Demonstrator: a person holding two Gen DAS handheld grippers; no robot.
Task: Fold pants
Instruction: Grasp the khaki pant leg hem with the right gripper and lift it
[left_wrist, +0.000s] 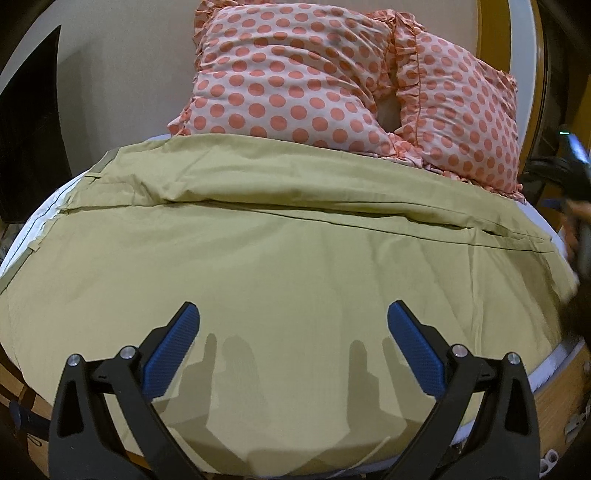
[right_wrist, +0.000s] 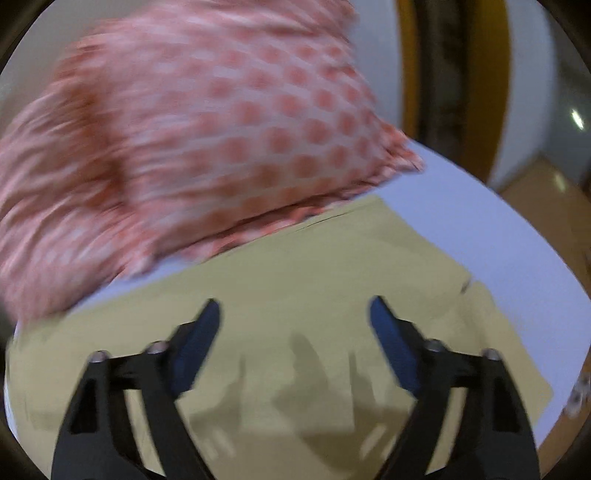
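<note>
Khaki pants (left_wrist: 288, 258) lie spread across a bed, waistband at the left, one leg laid over the other with a long seam running across. My left gripper (left_wrist: 293, 317) is open and empty, hovering just above the near part of the pants. In the right wrist view, which is motion-blurred, the pants (right_wrist: 295, 280) show their leg-end edges on the white sheet (right_wrist: 480, 221). My right gripper (right_wrist: 295, 314) is open and empty above them. It also shows as a dark blur at the right edge of the left wrist view (left_wrist: 576, 184).
Two pink pillows with orange dots (left_wrist: 295, 74) lean at the head of the bed, touching the far edge of the pants; one fills the right wrist view (right_wrist: 203, 129). The wooden bed frame (left_wrist: 557, 391) and floor lie to the right.
</note>
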